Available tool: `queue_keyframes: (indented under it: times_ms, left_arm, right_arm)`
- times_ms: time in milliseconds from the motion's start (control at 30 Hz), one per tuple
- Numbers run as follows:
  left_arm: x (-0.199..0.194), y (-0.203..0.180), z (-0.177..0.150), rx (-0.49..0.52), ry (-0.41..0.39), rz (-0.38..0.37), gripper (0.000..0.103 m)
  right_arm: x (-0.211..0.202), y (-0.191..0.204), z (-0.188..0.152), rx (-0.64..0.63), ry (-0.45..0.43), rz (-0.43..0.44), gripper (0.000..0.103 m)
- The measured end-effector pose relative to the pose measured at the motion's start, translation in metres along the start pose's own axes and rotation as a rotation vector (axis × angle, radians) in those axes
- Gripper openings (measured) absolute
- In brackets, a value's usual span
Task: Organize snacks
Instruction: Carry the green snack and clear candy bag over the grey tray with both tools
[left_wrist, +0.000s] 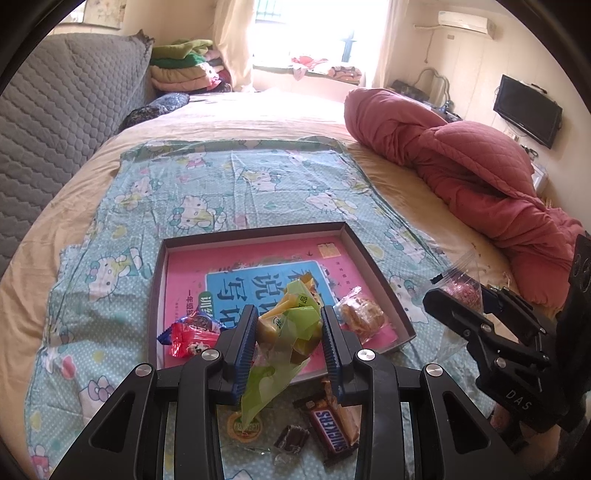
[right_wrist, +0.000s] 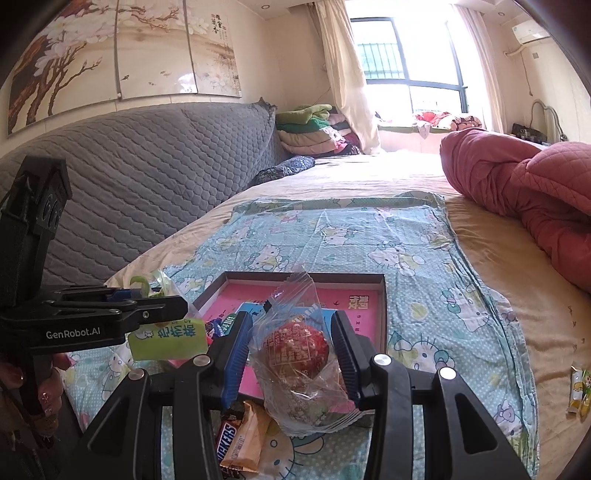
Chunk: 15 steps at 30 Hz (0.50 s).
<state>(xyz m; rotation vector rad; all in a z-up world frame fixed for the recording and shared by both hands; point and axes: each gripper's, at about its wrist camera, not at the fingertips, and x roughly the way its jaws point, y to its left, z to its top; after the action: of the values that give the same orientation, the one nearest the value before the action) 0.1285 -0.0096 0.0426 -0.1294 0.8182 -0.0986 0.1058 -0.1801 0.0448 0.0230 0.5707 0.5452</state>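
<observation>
1. We are partway through organizing snacks on a bed covered by a cartoon-print cloth (left_wrist: 229, 184). A shallow cardboard tray (left_wrist: 255, 233) with a pink printed floor sits at the middle of the cloth, straight ahead at twelve o'clock from both of our grippers.

2. Our left gripper (left_wrist: 290, 334) is clamped on a green-and-yellow snack bag (left_wrist: 291, 325), held above the tray's near edge. It has not been put down yet.

3. Our right gripper (right_wrist: 293, 354) is clamped on a clear-wrapped round red pastry (right_wrist: 299, 350), held above the near right part of the tray. In the left view this gripper sits at three o'clock.

4. Already inside the tray: a red-and-blue wrapped candy (left_wrist: 190, 338) at the tray's seven o'clock corner, and a clear packet of golden biscuits (left_wrist: 360, 314) at its four o'clock side.

5. Left to sort, as we judge it: a Snickers bar (left_wrist: 332, 430), a small dark wrapped sweet (left_wrist: 291, 439) and a clear packet with a round label (left_wrist: 243, 426), all on the cloth at six o'clock, just outside the tray. An orange wrapper (right_wrist: 245, 439) lies beside the Snickers bar.

6. One yellow packet (right_wrist: 578, 393) lies off the cloth on the bedsheet, at four o'clock in the right view, well apart from the tray.
</observation>
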Motion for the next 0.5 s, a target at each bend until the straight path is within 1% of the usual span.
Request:
queue_keyframes:
  times_ms: [100, 300, 500]
  left_arm:
    - [0.007, 0.001, 0.001, -0.006, 0.007, 0.004, 0.035]
    - [0.020, 0.002, 0.000, -0.010, 0.029, 0.008, 0.035]
    - [0.036, 0.003, -0.002, -0.019, 0.050, 0.004, 0.035]
  right_arm:
    - [0.003, -0.005, 0.002, 0.030, 0.000, 0.004, 0.044]
    - [0.017, -0.017, -0.001, 0.081, 0.033, 0.007, 0.044]
    - [0.028, -0.022, -0.003, 0.089, 0.048, -0.007, 0.044]
